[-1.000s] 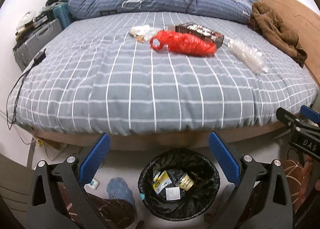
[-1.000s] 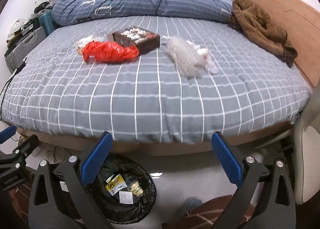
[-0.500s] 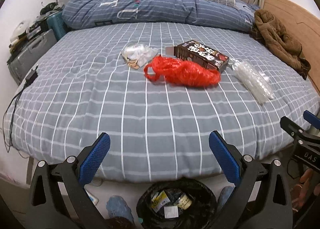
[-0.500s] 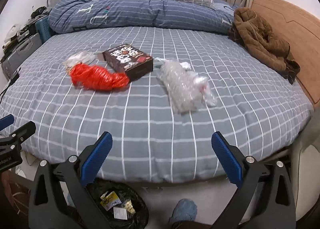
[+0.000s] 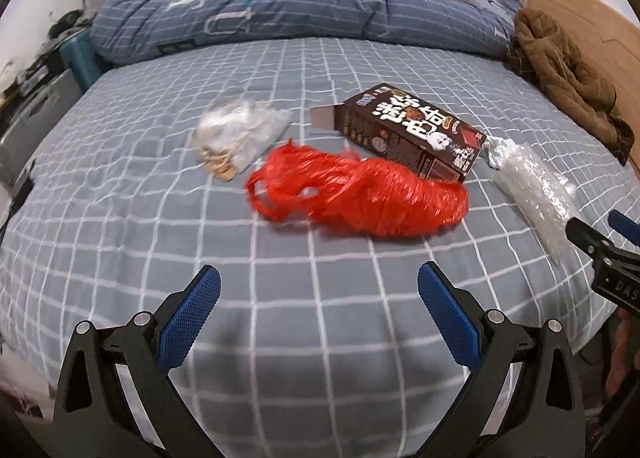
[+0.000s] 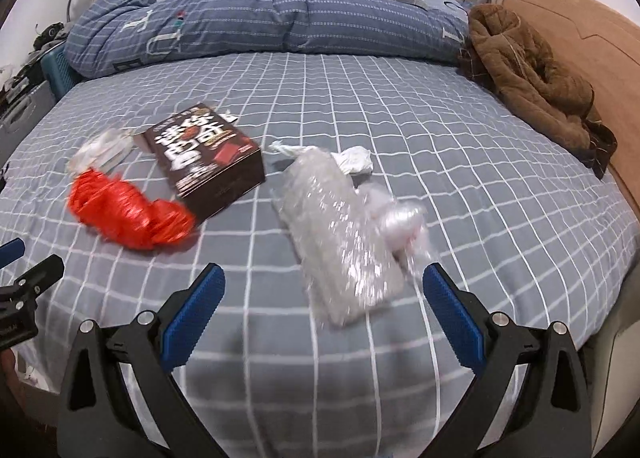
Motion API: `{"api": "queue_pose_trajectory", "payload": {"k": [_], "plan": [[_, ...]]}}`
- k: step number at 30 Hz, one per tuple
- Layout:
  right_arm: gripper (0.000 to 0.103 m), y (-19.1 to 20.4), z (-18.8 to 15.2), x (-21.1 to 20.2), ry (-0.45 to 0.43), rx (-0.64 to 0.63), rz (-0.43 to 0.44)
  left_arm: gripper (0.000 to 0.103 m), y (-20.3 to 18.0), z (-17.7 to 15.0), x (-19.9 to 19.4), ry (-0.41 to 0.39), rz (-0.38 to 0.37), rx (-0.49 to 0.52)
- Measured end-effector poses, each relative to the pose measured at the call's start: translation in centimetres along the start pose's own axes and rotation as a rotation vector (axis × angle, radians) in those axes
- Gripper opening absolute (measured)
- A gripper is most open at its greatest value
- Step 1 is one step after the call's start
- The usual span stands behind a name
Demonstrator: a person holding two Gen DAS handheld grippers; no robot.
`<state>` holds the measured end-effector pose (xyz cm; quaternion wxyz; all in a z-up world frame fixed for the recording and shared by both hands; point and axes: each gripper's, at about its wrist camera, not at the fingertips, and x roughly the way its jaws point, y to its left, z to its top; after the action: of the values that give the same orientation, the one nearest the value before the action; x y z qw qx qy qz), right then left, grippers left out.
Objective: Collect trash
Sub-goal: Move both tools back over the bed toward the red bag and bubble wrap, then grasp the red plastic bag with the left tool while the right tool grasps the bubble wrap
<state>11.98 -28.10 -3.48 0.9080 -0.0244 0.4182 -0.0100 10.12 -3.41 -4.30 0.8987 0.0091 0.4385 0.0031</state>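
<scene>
My left gripper (image 5: 318, 294): lower centre of its frame, jaws spread wide, holding nothing.
My right gripper (image 6: 324, 290): lower centre, jaws wide, empty; clear plastic wrap (image 6: 340, 234) lies between and just above the fingertips.
Red bag (image 5: 360, 194): mid-frame on the bed (image 5: 160, 218), above my left gripper.
Brown box (image 5: 412, 130): touching the red bag's upper right.
Crumpled wrapper (image 5: 236, 134): upper left of the bag.
Brown jacket (image 6: 532, 74): upper right.

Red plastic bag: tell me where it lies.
The red plastic bag lies on the bed, against the near side of the brown box, right of the clear wrapper.
</scene>
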Motion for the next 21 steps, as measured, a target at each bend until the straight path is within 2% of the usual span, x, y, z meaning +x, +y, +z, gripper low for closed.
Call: {"api": "queue_pose_trajectory", "payload": {"k": [6,10,19,21], "plan": [[0.095,-0.5,1.0,3.5,0.016,-0.004,-0.013,0.097,-2.2,2.2,2.6,-0.021,-0.043,0.028],[0.094,-1.0,1.2,5.2,0.055,0.025,0.004,0.097,-3.7,3.1,5.1,-0.002,-0.06,0.058],[0.074,-1.3,2.1,6.6,0.076,0.01,0.001,0.097,-4.3,4.6,9.1,0.041,-0.062,0.04],[0.064,-1.4,2.0,6.8,0.082,0.01,0.001,0.097,-4.2,4.9,9.7,0.043,-0.067,0.035]]}}
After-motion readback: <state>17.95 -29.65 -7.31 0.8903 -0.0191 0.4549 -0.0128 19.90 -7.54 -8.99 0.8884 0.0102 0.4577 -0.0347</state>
